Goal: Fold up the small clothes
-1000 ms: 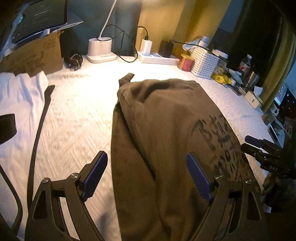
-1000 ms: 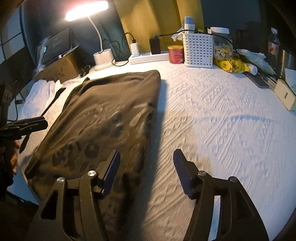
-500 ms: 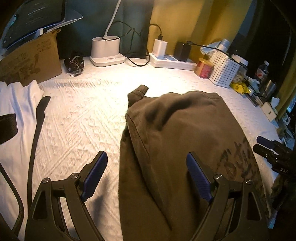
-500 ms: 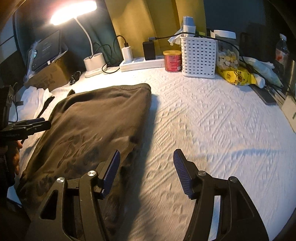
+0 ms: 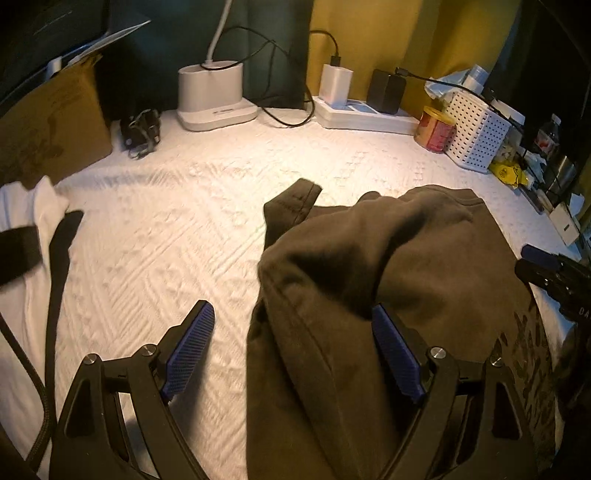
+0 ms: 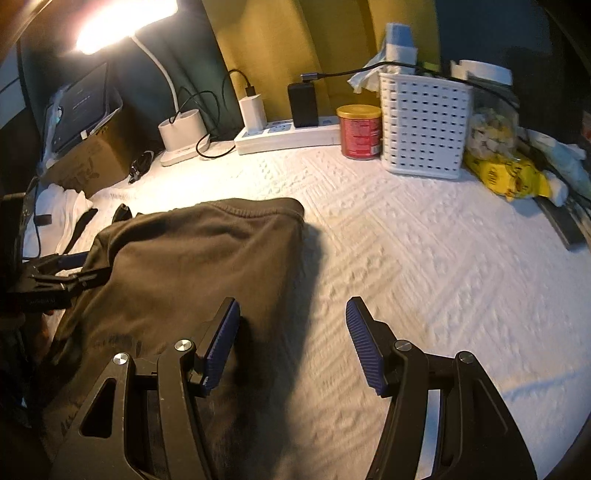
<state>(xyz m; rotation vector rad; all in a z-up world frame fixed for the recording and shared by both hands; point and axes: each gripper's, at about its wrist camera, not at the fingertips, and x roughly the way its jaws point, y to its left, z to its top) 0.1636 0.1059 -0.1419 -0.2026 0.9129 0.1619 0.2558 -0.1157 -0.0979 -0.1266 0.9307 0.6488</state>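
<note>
Lamp base (image 5: pixel 211 94), power strip (image 6: pixel 288 137), red tin (image 6: pixel 360 132), white basket (image 6: pixel 424 122), possibly snack bag (image 6: pixel 502 173)

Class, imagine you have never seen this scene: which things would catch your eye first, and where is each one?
First, the dark olive garment spread over the white textured cover, filling the near left of the right wrist view. Next, the glowing lamp at top left. Then the open right gripper, one finger over the garment's edge, the other over bare cover.

The olive-brown shirt (image 5: pixel 388 266) is matt, soft knit cloth. Beneath it the white bedspread (image 6: pixel 424 258) is quilted, ridged fabric. Beyond stand a perforated plastic basket (image 6: pixel 424 125), a glossy red tin (image 6: pixel 360 131) and a rough cardboard box (image 5: pixel 48 125).
</note>
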